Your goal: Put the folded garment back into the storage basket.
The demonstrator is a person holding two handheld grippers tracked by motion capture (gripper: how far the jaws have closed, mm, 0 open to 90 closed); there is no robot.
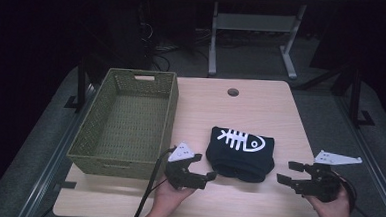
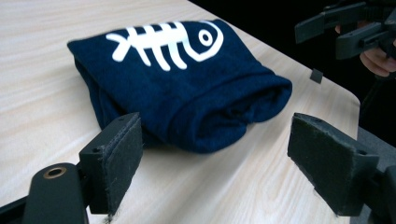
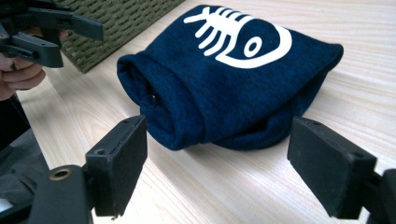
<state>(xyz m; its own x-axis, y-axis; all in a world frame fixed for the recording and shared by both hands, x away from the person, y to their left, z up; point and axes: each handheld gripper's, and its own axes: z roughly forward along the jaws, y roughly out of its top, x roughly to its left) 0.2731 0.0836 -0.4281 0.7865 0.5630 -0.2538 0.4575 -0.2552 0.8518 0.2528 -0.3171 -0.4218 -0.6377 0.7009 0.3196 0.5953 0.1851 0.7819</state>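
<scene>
Folded garment (image 1: 240,153) between both gripper (image 1: 198,167) mouths, apparently untouched

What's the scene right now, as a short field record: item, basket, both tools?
item: folded navy cloth with white fishbone print, lying on the table, untouched
basket: green woven basket, left of the cloth, nothing inside
left tool: open, near the cloth's left front corner, apart from it
right tool: open, right of the cloth, apart from it

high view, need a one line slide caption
Both open tongs, left and right, flank a folded navy fish-skeleton garment beside a green woven basket.
</scene>
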